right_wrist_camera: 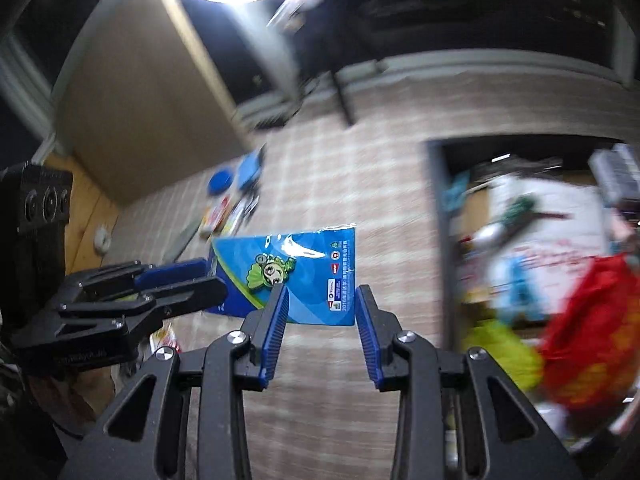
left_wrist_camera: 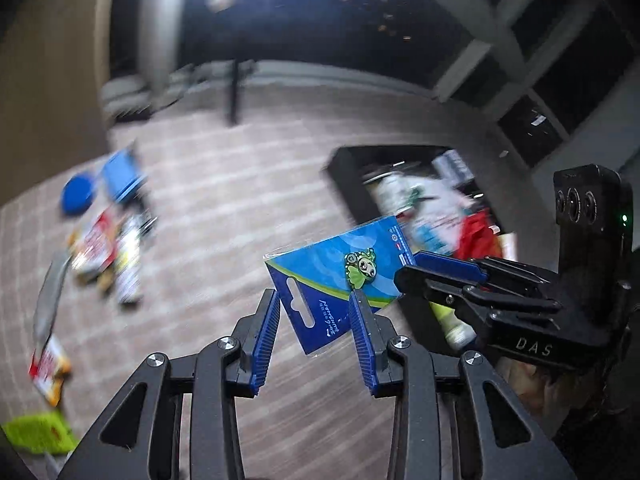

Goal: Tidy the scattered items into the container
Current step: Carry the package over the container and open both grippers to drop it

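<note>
A blue card pack with a green cartoon pin (left_wrist_camera: 340, 276) hangs in the air above the checked cloth. In the left wrist view my right gripper (left_wrist_camera: 404, 270) comes in from the right and is shut on the card's right edge. My left gripper (left_wrist_camera: 316, 300) is open, its fingers on either side of the card's lower part. In the right wrist view the same card (right_wrist_camera: 296, 276) is ahead of my right gripper (right_wrist_camera: 322, 296), and my left gripper (right_wrist_camera: 214, 276) comes in from the left and looks shut on the card's left edge. The dark container (left_wrist_camera: 348, 176) lies to the right.
The container (right_wrist_camera: 440, 200) holds white, red and yellow-green items. Scattered items lie at the left: a blue lid (left_wrist_camera: 78, 196), a blue box (left_wrist_camera: 120, 174), red-and-white packets (left_wrist_camera: 96, 248), a yellow-green cloth (left_wrist_camera: 36, 432). A wooden panel (right_wrist_camera: 132, 120) stands at the far left.
</note>
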`<state>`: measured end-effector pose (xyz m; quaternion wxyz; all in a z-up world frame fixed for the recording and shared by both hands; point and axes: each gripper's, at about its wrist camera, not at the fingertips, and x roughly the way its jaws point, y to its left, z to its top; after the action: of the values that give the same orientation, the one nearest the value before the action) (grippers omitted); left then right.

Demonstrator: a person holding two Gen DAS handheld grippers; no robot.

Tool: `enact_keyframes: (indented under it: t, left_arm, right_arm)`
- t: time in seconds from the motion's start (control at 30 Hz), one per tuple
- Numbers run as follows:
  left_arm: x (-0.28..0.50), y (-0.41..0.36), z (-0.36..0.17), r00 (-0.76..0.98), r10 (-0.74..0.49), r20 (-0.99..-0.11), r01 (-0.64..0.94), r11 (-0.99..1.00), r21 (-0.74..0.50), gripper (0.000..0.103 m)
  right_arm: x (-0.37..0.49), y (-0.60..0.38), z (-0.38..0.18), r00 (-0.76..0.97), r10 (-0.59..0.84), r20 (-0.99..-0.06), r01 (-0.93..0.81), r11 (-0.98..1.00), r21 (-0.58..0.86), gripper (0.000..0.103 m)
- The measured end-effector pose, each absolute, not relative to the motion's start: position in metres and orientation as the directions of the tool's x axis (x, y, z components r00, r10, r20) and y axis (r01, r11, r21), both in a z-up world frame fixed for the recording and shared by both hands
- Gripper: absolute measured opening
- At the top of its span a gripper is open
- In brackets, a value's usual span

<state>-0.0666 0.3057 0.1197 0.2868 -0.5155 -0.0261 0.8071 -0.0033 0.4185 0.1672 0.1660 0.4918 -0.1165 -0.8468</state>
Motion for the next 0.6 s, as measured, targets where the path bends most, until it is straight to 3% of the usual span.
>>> enact_keyframes:
  t: [0.37,0.6]
  left_arm:
    - [-0.076,0.455,0.162,-0.274,0.561,-0.781,-0.609,-0.730,-0.310,0.033]
    - [-0.067,0.467,0.173,-0.294,0.560,-0.775,-0.631,-0.723,-0.283,0.033]
  right_arm:
    - [0.001,0.561,0.226,-0.620,-0.188,-0.762,-0.055,-0.958,0.281,0.034]
    - [0.011,0.597,0.244,-0.655,-0.109,-0.748,-0.123,-0.961,0.248,0.036]
